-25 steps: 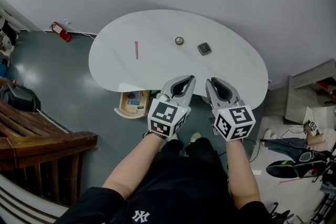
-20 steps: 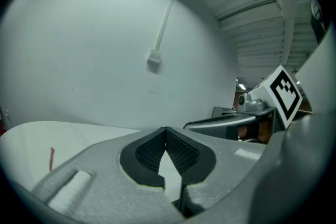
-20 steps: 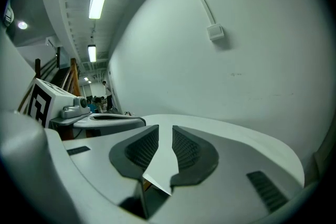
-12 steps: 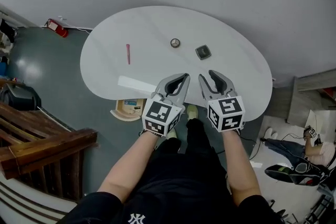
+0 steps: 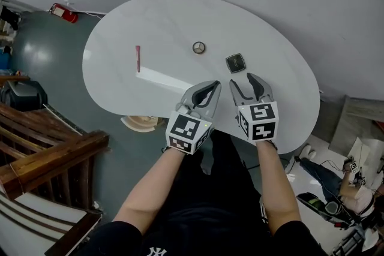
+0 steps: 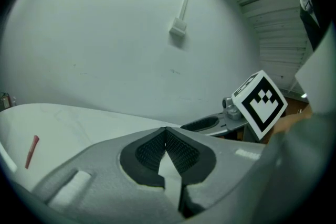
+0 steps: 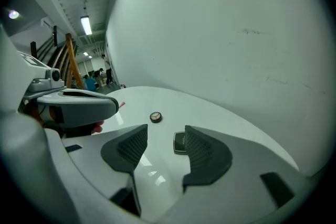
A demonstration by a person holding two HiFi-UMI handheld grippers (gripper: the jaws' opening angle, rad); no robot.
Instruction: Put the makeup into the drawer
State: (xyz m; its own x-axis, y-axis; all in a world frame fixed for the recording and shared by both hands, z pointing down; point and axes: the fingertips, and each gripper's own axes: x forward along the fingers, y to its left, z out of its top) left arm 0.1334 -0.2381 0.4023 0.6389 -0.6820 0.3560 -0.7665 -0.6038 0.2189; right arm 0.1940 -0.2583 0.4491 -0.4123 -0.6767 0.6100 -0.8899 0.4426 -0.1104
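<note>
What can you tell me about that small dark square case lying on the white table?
The square case is small, flat and dark, with rounded corners and a lighter rim around a darker lid. It looks like a closed makeup compact. It lies flat on the white table, to the right of the small round item in the head view. Only the tabletop touches it. The right gripper, jaws opening with nothing between them, points at it from just short of it.
</note>
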